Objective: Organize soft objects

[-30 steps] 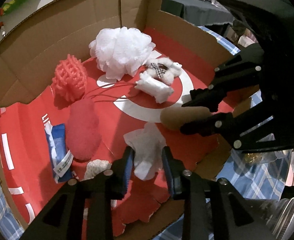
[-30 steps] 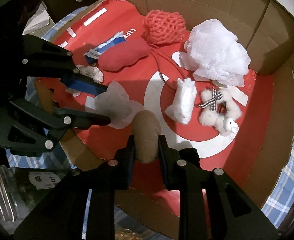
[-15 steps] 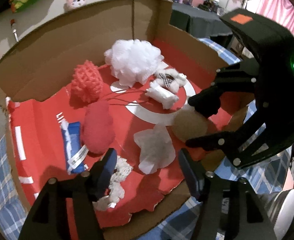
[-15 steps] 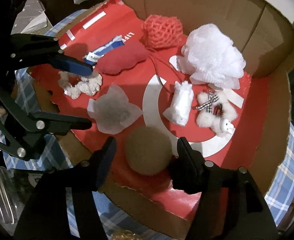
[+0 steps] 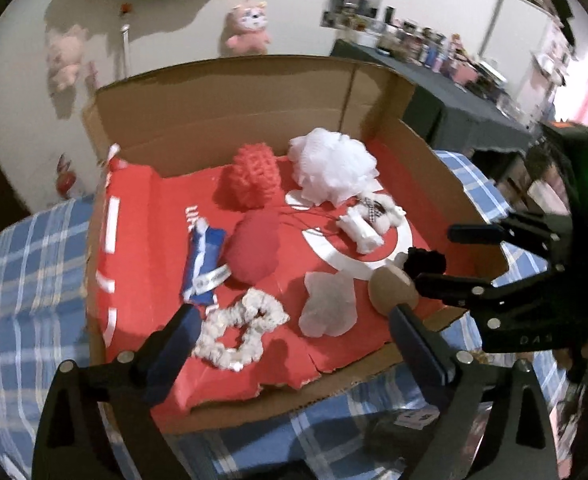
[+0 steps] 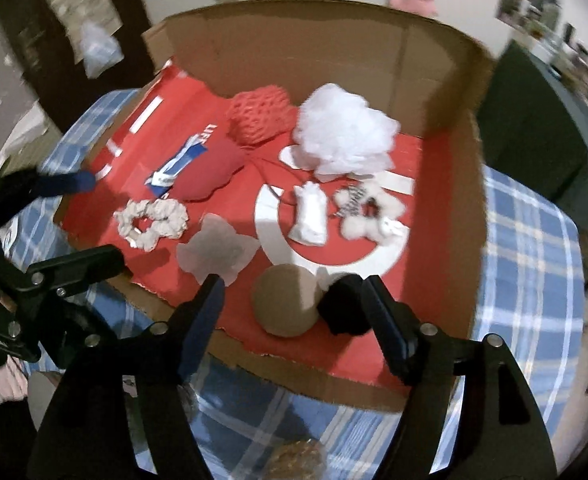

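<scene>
A cardboard box (image 5: 234, 120) with a red floor holds several soft things: a white pouf (image 5: 333, 164), a coral mesh sponge (image 5: 254, 176), a red pad (image 5: 254, 248) and a white scrunchie (image 5: 238, 330). A thin white cloth (image 5: 327, 304), a tan ball (image 6: 284, 306) and a black fuzzy item (image 6: 339, 304) lie near the front edge. My left gripper (image 5: 292, 320) hangs above the scrunchie and cloth, jaws opening, gripping nothing. My right gripper (image 6: 290, 286) hovers over the tan ball, jaws opening, pads off it.
The box sits on a blue plaid cloth (image 5: 34, 280). Its back and side walls stand tall; the front edge is low and torn. A blue packet (image 5: 204, 264), a small white roll (image 6: 309, 216) and a fluffy toy with a bow (image 6: 365, 210) also lie inside.
Both grippers opened and rose back from the box. The left let go of the white cloth, the right let go of the tan ball; both lie on the red floor.
</scene>
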`<action>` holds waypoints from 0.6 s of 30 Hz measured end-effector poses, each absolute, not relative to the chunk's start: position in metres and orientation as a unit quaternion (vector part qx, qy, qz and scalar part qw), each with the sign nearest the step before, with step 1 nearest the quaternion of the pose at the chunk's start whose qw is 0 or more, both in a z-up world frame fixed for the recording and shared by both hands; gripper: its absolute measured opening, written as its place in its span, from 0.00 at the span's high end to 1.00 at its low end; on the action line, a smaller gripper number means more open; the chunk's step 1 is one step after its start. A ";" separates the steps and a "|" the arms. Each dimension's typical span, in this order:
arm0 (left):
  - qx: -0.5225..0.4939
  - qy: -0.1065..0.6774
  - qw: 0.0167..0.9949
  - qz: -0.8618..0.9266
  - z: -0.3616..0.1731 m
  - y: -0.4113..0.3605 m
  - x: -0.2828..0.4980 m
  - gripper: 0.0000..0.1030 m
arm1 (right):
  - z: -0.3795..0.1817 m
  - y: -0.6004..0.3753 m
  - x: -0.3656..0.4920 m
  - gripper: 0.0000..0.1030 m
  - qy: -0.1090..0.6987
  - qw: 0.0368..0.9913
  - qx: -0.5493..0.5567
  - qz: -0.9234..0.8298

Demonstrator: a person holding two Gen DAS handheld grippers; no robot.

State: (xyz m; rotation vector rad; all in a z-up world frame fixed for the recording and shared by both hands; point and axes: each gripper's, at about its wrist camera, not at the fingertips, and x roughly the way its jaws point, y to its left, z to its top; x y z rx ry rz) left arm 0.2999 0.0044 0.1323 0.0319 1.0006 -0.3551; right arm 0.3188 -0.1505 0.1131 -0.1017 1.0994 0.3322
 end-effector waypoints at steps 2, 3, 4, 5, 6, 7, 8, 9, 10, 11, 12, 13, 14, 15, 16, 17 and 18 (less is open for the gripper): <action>0.008 0.480 0.865 -0.147 0.132 0.006 0.297 0.06 | 0.114 -0.156 0.316 0.29 0.518 0.843 -0.032 0.145; 0.008 0.477 0.867 -0.141 0.131 0.006 0.296 0.06 | 0.114 -0.157 0.314 0.29 0.518 0.843 -0.022 0.142; 0.009 0.473 0.870 -0.135 0.132 0.007 0.292 0.04 | 0.114 -0.158 0.312 0.29 0.517 0.844 -0.019 0.140; 0.012 0.471 0.873 -0.128 0.131 0.008 0.290 0.02 | 0.114 -0.159 0.309 0.29 0.516 0.846 -0.020 0.136; 0.014 0.468 0.875 -0.120 0.130 0.007 0.289 0.01 | 0.113 -0.158 0.307 0.29 0.515 0.847 -0.022 0.131; 0.013 0.466 0.877 -0.114 0.130 0.008 0.287 0.00 | 0.112 -0.156 0.304 0.29 0.513 0.848 -0.025 0.127; 0.012 0.464 0.879 -0.110 0.128 0.008 0.286 0.00 | 0.111 -0.156 0.302 0.29 0.512 0.849 -0.027 0.125; 0.011 0.464 0.879 -0.107 0.126 0.008 0.285 0.00 | 0.110 -0.155 0.300 0.29 0.511 0.850 -0.026 0.121; 0.012 0.465 0.879 -0.105 0.124 0.007 0.285 0.00 | 0.108 -0.155 0.298 0.29 0.510 0.852 -0.025 0.116; 0.012 0.468 0.878 -0.100 0.122 0.007 0.284 0.00 | 0.107 -0.155 0.296 0.29 0.508 0.853 -0.025 0.113; 0.013 0.470 0.877 -0.096 0.120 0.007 0.284 0.00 | 0.105 -0.155 0.295 0.29 0.506 0.856 -0.025 0.107; 0.011 0.473 0.876 -0.092 0.117 0.007 0.284 0.00 | 0.105 -0.155 0.294 0.29 0.504 0.857 -0.025 0.103; 0.007 0.475 0.875 -0.091 0.115 0.008 0.284 0.00 | 0.103 -0.156 0.294 0.29 0.502 0.859 -0.024 0.098; 0.005 0.478 0.874 -0.090 0.112 0.007 0.284 0.00 | 0.101 -0.157 0.294 0.29 0.504 0.858 -0.020 0.097; 0.002 0.480 0.873 -0.089 0.110 0.008 0.284 0.00 | 0.099 -0.159 0.294 0.29 0.506 0.857 -0.016 0.097; -0.001 0.481 0.872 -0.087 0.108 0.008 0.285 0.00 | 0.097 -0.160 0.295 0.29 0.508 0.856 -0.010 0.095; -0.002 0.483 0.872 -0.085 0.107 0.008 0.285 0.00 | 0.096 -0.161 0.295 0.29 0.510 0.855 -0.008 0.094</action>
